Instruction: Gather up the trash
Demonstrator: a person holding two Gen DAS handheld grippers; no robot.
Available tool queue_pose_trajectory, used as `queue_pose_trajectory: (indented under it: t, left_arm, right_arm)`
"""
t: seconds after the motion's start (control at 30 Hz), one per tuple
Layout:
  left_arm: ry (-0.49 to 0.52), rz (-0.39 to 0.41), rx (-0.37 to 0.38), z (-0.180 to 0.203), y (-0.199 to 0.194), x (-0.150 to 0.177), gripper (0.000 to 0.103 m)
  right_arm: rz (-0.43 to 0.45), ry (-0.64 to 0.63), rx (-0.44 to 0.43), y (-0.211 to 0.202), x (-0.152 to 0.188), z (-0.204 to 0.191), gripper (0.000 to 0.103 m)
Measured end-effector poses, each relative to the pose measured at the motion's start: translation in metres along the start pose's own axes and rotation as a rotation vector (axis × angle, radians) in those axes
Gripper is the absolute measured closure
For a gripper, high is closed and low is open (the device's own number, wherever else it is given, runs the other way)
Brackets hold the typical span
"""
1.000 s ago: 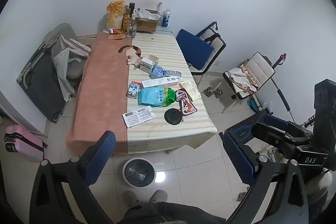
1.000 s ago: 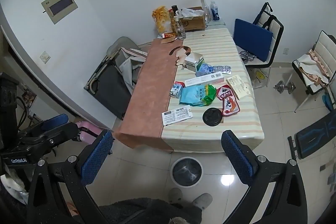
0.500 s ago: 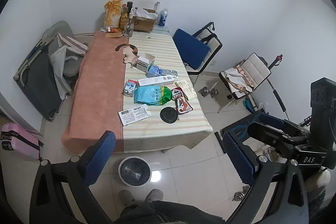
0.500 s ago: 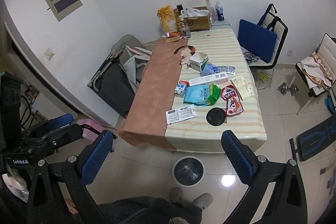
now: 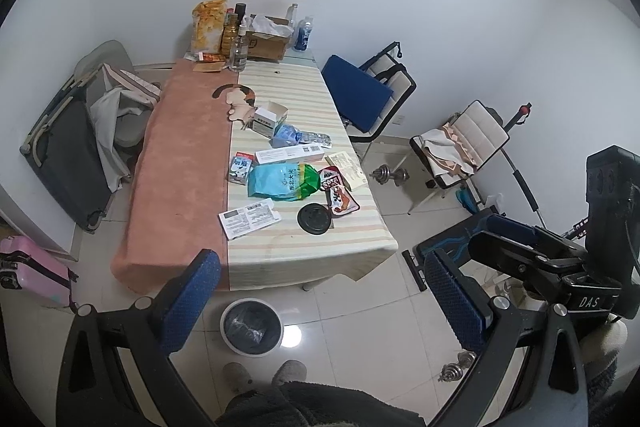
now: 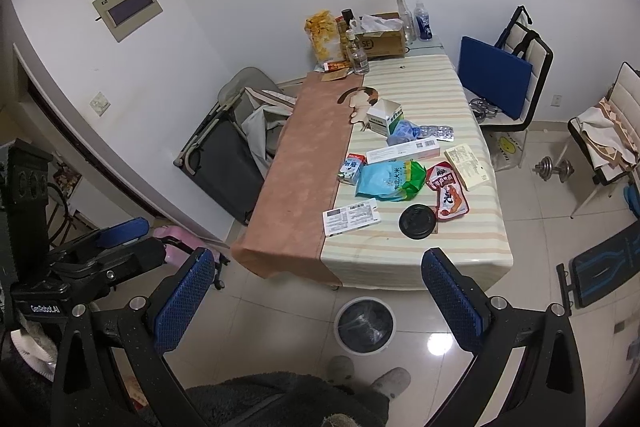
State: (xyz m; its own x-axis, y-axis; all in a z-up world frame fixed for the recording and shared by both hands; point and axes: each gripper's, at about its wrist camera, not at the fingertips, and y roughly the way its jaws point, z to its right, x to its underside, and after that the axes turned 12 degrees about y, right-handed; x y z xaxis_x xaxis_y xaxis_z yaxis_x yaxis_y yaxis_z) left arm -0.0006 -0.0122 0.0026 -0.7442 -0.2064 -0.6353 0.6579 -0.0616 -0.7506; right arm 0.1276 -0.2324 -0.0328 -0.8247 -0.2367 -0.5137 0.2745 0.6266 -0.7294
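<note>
Trash lies on the near half of the table [image 5: 304, 239]: a blue-green rice bag [image 5: 284, 182], a black round lid [image 5: 315, 219], a red snack wrapper [image 5: 339, 195], a white leaflet [image 5: 249, 218], a small milk carton [image 5: 241, 167] and a long white box [image 5: 289, 154]. The same items show in the right wrist view, with the bag [image 6: 390, 181] and lid [image 6: 417, 221]. A lined bin [image 5: 251, 326] stands on the floor in front of the table [image 6: 365, 325]. My left gripper [image 5: 320, 307] and right gripper [image 6: 316, 303] are open, empty, high above the floor before the table.
Bottles, a chip bag [image 5: 208, 27] and a cardboard box [image 5: 266, 41] stand at the table's far end. A blue chair [image 5: 356, 95] and a cream chair [image 5: 460, 143] stand right, a folded cot [image 5: 68, 155] left, dumbbells [image 5: 390, 175] on the floor. My slippers [image 5: 264, 375] are below.
Both grippers have drifted slightly, so the table and bin shift a little in view. Both stay open and empty. Nothing on the table has moved.
</note>
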Motion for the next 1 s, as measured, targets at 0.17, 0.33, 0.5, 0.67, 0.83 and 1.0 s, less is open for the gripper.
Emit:
queue_pose_trajectory:
  t: [0.17,0.33,0.5,0.67,0.83,1.0]
  left_arm:
    - [0.001,0.001,0.005,-0.0005,-0.0001,0.0001,0.0]
    - [0.001,0.001,0.008,0.0013,0.0003,0.0,0.0]
    - [0.001,0.004,0.014,0.0031,0.0004,-0.0013,0.0]
    - [0.001,0.002,0.016,0.0031,0.0005,-0.0023,0.0]
    - [0.001,0.002,0.016,0.0037,0.0007,-0.0021,0.0]
    - [0.002,0.002,0.019,0.0051,0.0008,-0.003,0.0]
  right_arm:
    - [-0.002,0.0,0.0,-0.0003,-0.0005,-0.0002,0.0]
    - [-0.002,0.001,-0.001,-0.0007,-0.0006,0.0004,0.0]
    - [-0.002,0.0,-0.002,-0.0005,-0.0005,0.0003,0.0]
    - [-0.002,-0.001,-0.001,-0.0006,-0.0007,0.0001,0.0]
    - [-0.003,0.0,-0.003,-0.0006,-0.0005,0.0001,0.0]
    - [-0.003,0.001,-0.002,0.0,-0.0004,0.0,0.0]
